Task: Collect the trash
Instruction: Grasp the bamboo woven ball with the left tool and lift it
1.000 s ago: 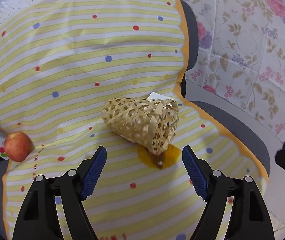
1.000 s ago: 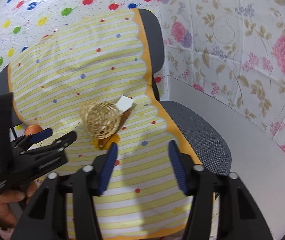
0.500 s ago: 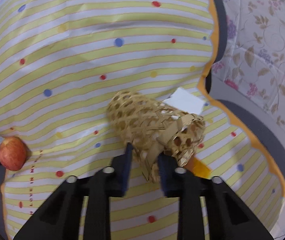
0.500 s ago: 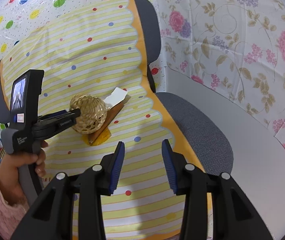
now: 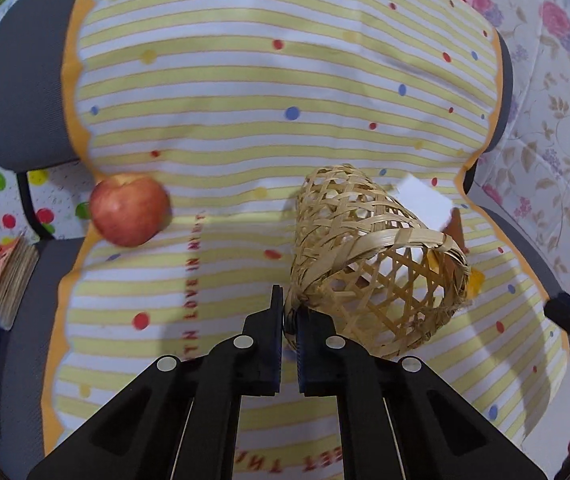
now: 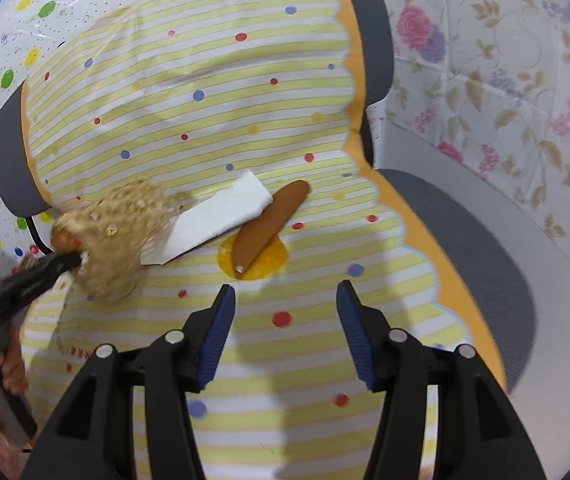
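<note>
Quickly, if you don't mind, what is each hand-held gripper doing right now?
Left hand-held gripper: shut on the basket rim.
Right hand-held gripper: jaws opening, nothing between them, in front of the sausage.

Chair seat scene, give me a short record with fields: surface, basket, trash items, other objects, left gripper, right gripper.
surface: striped cloth over a grey chair
basket: woven basket, on its side
trash items: white paper; brown stick on a yellow disc
other objects: apple
left gripper: jaws shut on the basket rim
right gripper: jaws opening, nothing between them
</note>
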{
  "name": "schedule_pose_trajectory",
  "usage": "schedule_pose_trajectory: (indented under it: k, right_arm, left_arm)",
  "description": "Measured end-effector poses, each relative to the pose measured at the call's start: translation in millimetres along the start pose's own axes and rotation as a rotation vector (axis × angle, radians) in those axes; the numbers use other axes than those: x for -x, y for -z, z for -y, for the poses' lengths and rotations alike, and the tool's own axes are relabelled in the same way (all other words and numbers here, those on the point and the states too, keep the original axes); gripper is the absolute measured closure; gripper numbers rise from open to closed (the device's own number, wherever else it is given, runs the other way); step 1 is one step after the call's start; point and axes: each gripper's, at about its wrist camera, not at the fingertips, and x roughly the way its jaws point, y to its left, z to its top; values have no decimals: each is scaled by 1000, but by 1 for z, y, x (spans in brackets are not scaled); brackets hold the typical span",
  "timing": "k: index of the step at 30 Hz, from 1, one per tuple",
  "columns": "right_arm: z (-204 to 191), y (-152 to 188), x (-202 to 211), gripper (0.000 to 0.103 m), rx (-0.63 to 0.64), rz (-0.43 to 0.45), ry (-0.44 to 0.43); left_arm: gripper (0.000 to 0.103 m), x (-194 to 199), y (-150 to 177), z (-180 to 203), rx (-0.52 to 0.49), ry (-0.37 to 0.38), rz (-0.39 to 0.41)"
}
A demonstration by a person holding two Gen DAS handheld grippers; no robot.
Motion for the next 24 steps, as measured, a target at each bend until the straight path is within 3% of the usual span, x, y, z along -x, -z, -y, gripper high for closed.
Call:
schedule_pose_trajectory:
  k: [2, 5, 13, 17, 24]
  right_arm:
    - [-6, -5, -13, 51, -9, -8, -29]
    - [-19, -14, -33, 59, -4, -21, -68]
    - [-64, -31, -66, 59, 40, -45, -131]
    - [-84, -35, -83, 59, 65, -66, -147]
    - [-95, -50, -135, 59, 46, -134, -128]
  left_arm:
    - [97, 1, 6, -12, 27, 17, -11]
    - [97, 3, 9, -24, 52, 2, 1]
    - [97, 27, 6, -60, 161, -10, 116]
    - [97, 33, 2, -69, 123, -81, 165]
    - [97, 4, 11, -82, 107, -126, 93]
